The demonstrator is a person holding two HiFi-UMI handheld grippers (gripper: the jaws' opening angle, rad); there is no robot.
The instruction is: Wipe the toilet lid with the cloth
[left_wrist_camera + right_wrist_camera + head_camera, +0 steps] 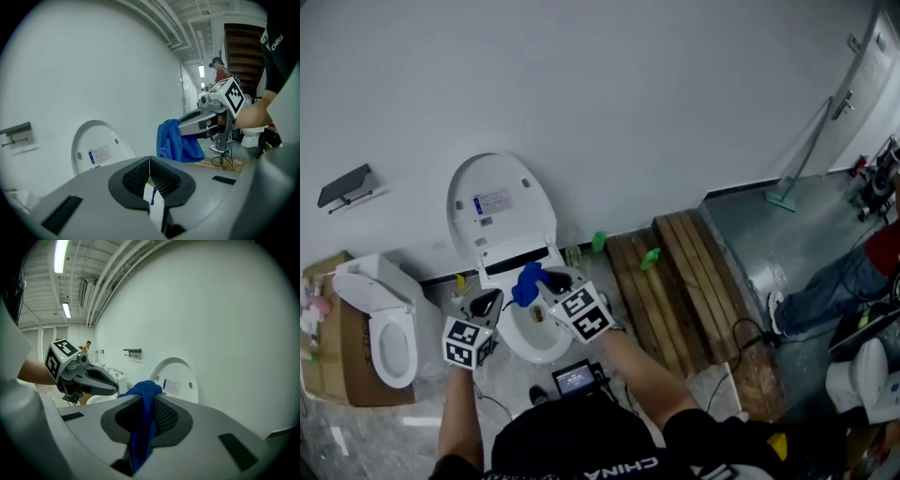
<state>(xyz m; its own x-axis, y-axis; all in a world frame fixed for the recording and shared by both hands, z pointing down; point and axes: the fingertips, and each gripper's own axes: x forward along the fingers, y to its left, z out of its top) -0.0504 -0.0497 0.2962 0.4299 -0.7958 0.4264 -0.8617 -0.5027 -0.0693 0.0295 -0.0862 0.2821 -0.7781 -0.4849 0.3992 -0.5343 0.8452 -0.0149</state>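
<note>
The white toilet lid (499,204) stands raised against the wall, its inner face with a label toward me; it also shows as the lid (96,147) and the lid (177,382). My right gripper (542,278) is shut on a blue cloth (528,282), which bunches at its tips over the open bowl (534,337), short of the lid. The cloth (143,420) runs between the right jaws. The cloth (177,141) hangs from that gripper in the left gripper view. My left gripper (490,302) is shut and empty, left of the bowl.
A second toilet (382,323) stands at the left beside a cardboard box (328,361). A black wall holder (345,187) hangs left of the lid. Wooden planks (675,281) with green bottles (650,258) lie right. A person's legs (834,286) are at far right. A device with a screen (577,379) sits below me.
</note>
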